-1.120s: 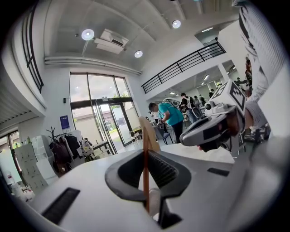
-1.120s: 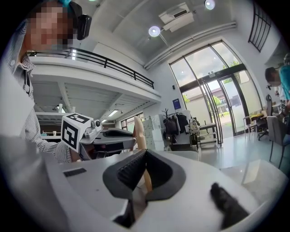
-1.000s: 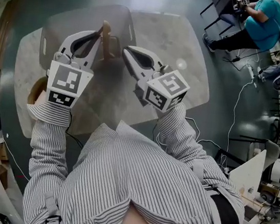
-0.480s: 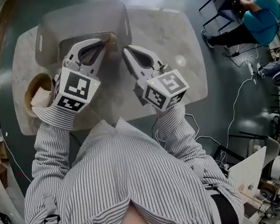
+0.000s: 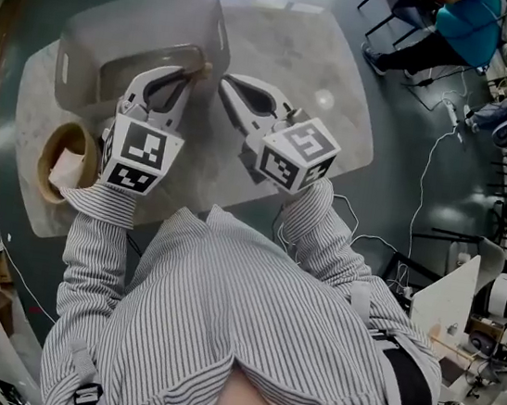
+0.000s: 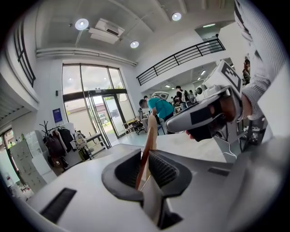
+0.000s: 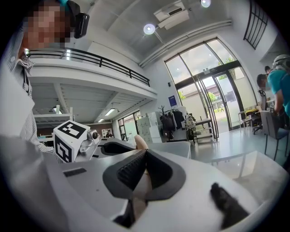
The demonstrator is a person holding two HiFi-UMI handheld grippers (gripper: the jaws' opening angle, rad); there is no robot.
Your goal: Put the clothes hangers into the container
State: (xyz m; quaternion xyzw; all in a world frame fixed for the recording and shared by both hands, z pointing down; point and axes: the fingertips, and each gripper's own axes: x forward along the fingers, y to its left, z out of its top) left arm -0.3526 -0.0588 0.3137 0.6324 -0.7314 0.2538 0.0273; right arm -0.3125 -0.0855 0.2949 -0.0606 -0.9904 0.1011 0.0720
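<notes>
our left gripper (image 6: 144, 158) pinches the wooden hanger (image 6: 149, 135) across its flat arm, though its jaws have just been easing apart. we judge it light, stiff and smooth, best held on flat faces. our right gripper (image 7: 146, 153) is pressed together, empty, and since a second ago the hanger has sunk to the container (image 5: 121, 14) rim.

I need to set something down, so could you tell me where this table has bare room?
The table is bare right of the right gripper, out to its edges, with a smaller patch between that gripper and the person's shirt. The left side is crowded by the grey container and the wooden bowl.
</notes>
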